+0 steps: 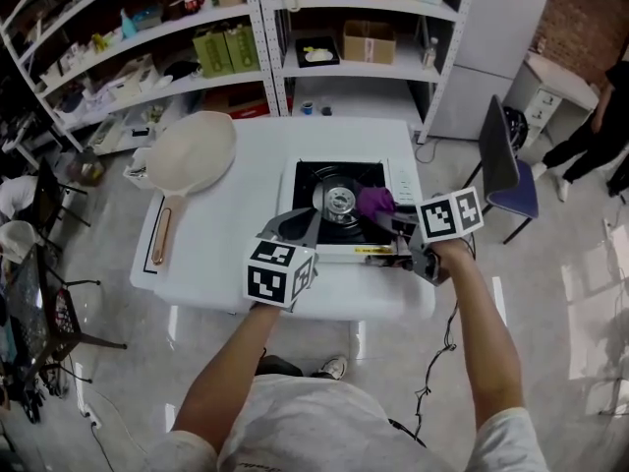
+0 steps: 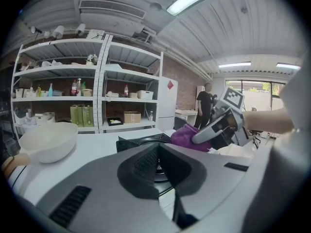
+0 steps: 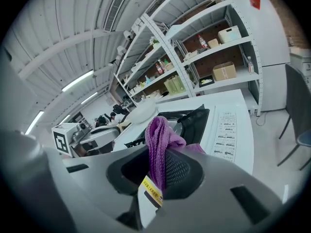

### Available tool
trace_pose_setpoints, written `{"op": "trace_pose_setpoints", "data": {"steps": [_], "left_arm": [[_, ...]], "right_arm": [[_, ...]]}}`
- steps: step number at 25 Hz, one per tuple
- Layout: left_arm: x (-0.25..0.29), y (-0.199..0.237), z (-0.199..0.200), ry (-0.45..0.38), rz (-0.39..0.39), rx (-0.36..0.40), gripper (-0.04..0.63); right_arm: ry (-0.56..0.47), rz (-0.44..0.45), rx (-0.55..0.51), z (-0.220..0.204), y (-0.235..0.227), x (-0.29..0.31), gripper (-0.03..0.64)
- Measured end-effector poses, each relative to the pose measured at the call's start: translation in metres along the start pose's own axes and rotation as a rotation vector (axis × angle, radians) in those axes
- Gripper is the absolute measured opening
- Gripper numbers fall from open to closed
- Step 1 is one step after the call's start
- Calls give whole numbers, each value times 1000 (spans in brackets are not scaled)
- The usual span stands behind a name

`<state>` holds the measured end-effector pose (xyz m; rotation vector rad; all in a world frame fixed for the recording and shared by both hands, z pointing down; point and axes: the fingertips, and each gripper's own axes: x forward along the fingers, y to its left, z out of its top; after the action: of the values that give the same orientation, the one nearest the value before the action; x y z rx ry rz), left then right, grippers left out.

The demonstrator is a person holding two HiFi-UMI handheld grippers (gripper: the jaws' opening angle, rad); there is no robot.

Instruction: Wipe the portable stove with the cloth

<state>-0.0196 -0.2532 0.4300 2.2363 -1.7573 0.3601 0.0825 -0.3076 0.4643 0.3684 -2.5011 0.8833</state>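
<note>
Head view: the portable stove (image 1: 307,180) is seen on the white table (image 1: 226,214). The purple cloth (image 1: 374,201) is held over the stove's black top, just beside the burner (image 1: 340,202), by the right gripper (image 1: 390,216). The left gripper (image 1: 298,224) is poised at the stove's front-left corner.

Left gripper view: the jaws are closed together, and nothing is caught between them.

Right gripper view: the jaws are clamped on a fold of the cloth, with a yellow label (image 3: 152,192) hanging below. Contact with the stove's surface cannot be confirmed.

Wiping is judged barely under way. Only a patch near the burner is reached, and the rest of the stove is left to be wiped.
</note>
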Motion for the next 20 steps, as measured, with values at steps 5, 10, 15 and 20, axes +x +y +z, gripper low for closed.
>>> {"op": "trace_pose_setpoints", "data": {"steps": [5,10,15,20], "left_arm": [[1,7,3,-6,2,0,2],[5,15,6,-5,2,-4,2],[12,32,10,-7,6,1,2],[22,58,21,-14,15,-2,2]], "right_arm": [[13,0,3,-5,0,-10,58],[40,-16,-5,-3,-4,-18,58],[21,-60,-28,19,-10,-23,58],[-32,-57,-43,59,-3,-25,58]]}}
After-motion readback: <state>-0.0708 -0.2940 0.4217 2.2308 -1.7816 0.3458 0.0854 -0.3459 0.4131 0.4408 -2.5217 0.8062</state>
